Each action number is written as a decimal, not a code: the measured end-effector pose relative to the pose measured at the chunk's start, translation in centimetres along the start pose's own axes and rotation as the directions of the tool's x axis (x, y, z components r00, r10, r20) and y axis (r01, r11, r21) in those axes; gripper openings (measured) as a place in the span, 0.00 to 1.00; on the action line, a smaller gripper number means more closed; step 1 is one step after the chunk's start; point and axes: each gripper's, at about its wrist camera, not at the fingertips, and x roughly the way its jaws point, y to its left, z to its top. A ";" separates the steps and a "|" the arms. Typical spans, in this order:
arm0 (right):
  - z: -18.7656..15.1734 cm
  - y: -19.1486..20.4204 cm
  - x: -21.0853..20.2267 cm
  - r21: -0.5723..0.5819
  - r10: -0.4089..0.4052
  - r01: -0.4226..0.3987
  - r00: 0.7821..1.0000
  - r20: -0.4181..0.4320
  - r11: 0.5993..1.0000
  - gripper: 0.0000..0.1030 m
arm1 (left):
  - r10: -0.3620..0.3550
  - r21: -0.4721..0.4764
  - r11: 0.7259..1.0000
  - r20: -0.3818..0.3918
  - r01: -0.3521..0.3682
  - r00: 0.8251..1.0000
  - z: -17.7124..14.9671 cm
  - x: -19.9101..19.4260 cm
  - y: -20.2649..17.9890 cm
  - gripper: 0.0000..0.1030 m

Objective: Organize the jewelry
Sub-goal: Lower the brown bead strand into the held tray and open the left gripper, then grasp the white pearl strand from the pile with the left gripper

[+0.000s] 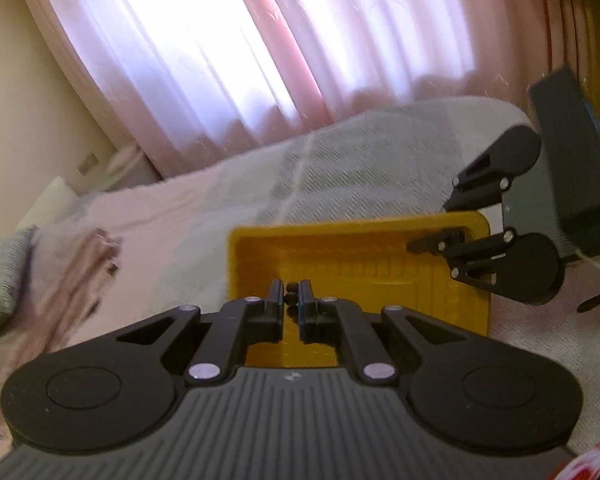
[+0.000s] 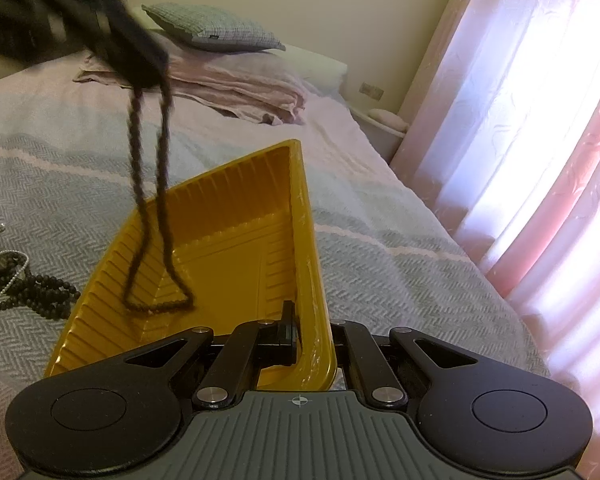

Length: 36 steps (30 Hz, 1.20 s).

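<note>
Left hand-held gripper (image 1: 290, 298) has its jaws pinched together on a dark beaded necklace (image 2: 156, 216); a couple of beads show between the pads in its own wrist view, and in the right wrist view the strand hangs from it as a long doubled loop. The bottom of that loop dangles over the inside of the yellow tray (image 2: 228, 248); whether it touches the tray floor cannot be told through the blur. The strand looks light and completely limp, so it will likely swing and pool rather than keep any shape, and a pinch across a few beads at the top, as here, seems the sensible hold. Smooth round beads may slip through the pads if the grip loosens.

Right hand-held gripper (image 2: 298, 328) is clamped on the near corner of the tray's rim, one pad inside the wall and the other outside it. The tray appears to be thin ribbed plastic: light, a little springy, and apt to flex or tip when held by one corner, so a firm rim grip is probably best.

Left of the tray, on the bed (image 2: 380, 240), lies a heap of more jewellery (image 2: 24, 288): dark bead strands and a pale, finer string tangled together. These look prone to snagging, so lifting one strand at a time seems wise. Beyond the tray sit folded linen (image 2: 244, 88) and a cushion (image 2: 216, 30).
</note>
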 end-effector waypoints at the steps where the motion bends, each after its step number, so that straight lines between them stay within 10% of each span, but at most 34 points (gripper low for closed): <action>1: 0.0 0.0 0.1 0.000 0.001 -0.001 1.000 -0.002 1.000 0.04 | -0.008 -0.009 1.000 -0.011 0.008 1.000 -0.2 0.8 -0.2 0.06; 20: -0.2 -0.2 0.7 0.018 0.010 -0.010 1.000 -0.014 1.000 0.04 | -0.029 -0.184 0.983 -0.064 0.017 0.998 -3.8 2.0 2.6 0.23; 29: -0.4 0.1 0.6 0.013 0.005 -0.005 1.000 -0.013 1.000 0.04 | 0.052 -0.280 0.955 -0.186 -0.103 0.981 -13.6 -2.8 3.3 0.25; 36: -0.4 0.1 0.6 0.008 0.001 -0.001 1.000 -0.021 1.000 0.04 | -0.017 -0.287 0.957 -0.202 -0.043 0.979 -20.7 -4.4 -1.5 0.25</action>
